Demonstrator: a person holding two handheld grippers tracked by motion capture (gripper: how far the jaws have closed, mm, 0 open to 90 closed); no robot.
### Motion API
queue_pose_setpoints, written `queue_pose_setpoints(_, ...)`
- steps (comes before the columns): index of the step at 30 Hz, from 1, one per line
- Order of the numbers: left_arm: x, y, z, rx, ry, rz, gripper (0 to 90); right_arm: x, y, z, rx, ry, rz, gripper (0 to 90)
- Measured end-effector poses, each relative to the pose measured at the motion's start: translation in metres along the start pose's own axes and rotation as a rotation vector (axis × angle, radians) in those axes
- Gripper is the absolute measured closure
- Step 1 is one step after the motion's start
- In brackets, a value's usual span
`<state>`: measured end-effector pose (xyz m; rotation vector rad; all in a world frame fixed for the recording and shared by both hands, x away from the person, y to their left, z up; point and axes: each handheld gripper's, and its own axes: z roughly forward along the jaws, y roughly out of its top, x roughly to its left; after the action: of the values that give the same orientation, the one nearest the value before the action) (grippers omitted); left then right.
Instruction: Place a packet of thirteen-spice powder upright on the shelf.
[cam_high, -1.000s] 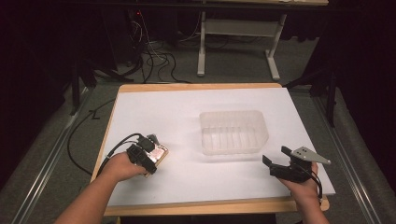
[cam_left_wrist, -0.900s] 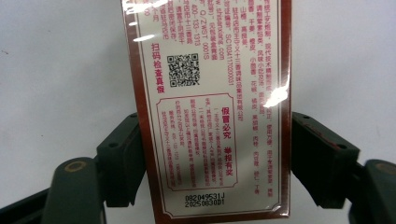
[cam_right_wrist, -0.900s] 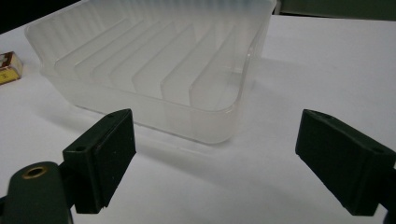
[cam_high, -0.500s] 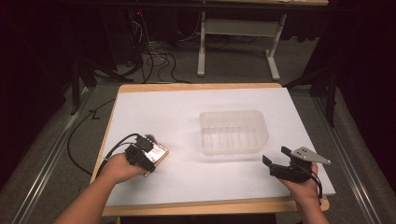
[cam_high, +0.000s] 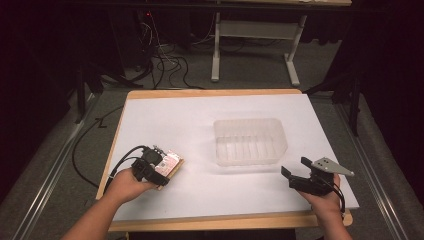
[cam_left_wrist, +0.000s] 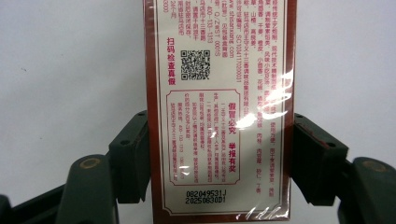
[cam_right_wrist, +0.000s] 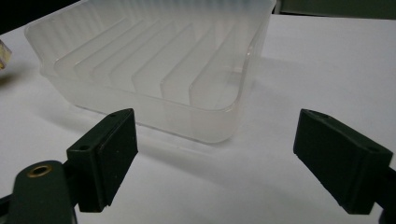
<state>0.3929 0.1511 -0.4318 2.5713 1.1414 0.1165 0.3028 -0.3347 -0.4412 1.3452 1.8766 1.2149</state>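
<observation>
Left gripper clamped on a printed box — right gripper spread and empty.

The white-covered wooden table carries a clear ribbed plastic tray near its middle. At the table's near-left, the flat red-bordered cream box with red print under glossy wrap lies on the white surface, the left gripper pressing both pads against its long sides. The right gripper sits at the near-right, jaws wide apart with nothing between them — pointed at the tray's corner.

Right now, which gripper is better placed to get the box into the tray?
Left. The left gripper is already shut on the wrapped box, near the clear tray. The right gripper is open, with nothing between its jaws, beside the tray.
</observation>
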Motion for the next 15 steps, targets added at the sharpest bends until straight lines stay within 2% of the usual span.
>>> queue_pose_setpoints(7,-0.010,-0.006,-0.003,-0.094,-0.028,0.005,32.8,0.001,0.000,-0.001,-0.002,-0.005,-0.001,14.1)
queue_pose_setpoints(15,-0.018,-0.013,-0.006,-0.197,-0.036,-0.004,32.8,0.001,-0.001,-0.001,0.000,-0.006,0.001,14.5)
